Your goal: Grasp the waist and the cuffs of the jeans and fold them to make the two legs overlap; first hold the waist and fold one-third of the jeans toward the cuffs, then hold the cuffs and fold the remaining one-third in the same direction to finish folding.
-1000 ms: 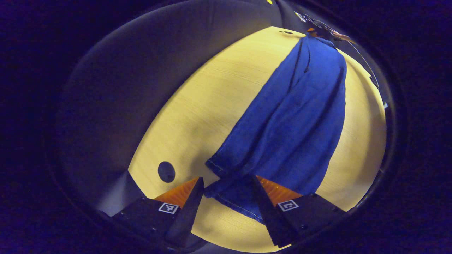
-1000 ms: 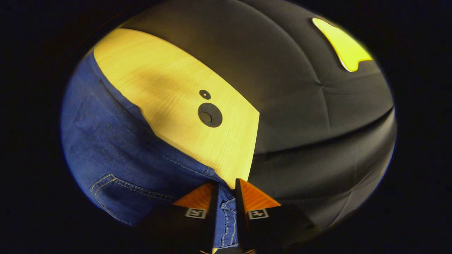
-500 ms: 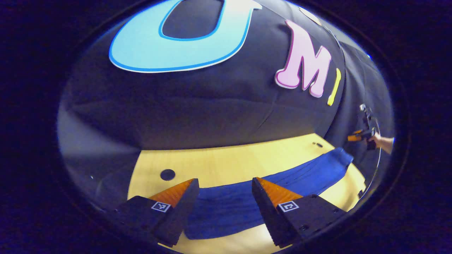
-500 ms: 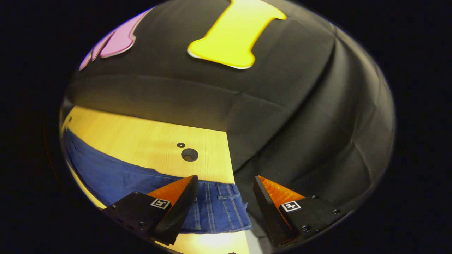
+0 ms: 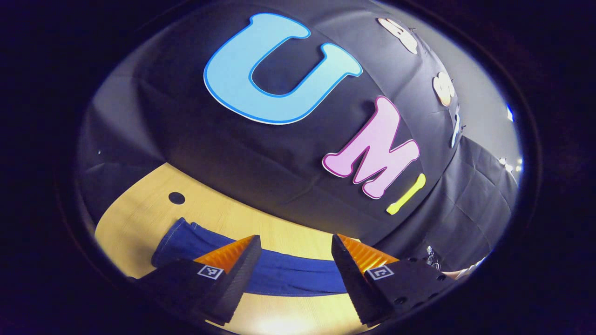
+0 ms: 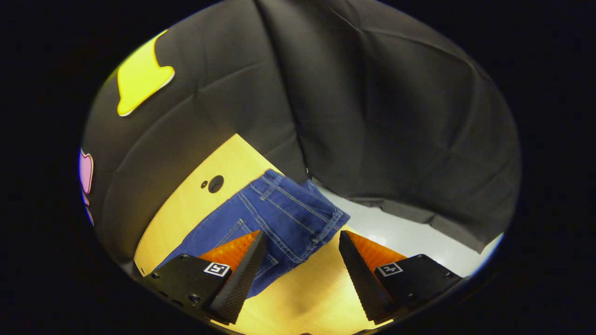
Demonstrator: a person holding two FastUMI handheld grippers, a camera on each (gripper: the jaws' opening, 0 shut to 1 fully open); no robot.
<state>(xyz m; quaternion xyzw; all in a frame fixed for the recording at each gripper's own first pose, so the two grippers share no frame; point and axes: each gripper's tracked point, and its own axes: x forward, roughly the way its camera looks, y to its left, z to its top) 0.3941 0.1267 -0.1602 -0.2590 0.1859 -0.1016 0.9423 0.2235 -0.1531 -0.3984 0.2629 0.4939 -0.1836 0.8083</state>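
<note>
The blue denim jeans point(image 6: 279, 214) lie flat as one long narrow strip on the pale wooden desk point(image 6: 298, 298), so the legs appear to overlap already. The waist point(image 6: 302, 204) lies at the desk corner beside the grey floor; the cuffs point(image 5: 179, 237) lie near the opposite end. Neither one-third fold appears done yet. The left tongs point(image 5: 295, 265) are spread apart and empty above the leg section. The right tongs point(image 6: 300, 265) are likewise spread and empty, just short of the waist. A round black hole point(image 6: 216, 183) in the desk sits beside the waistband. Nothing obstructs either grasp.
</note>
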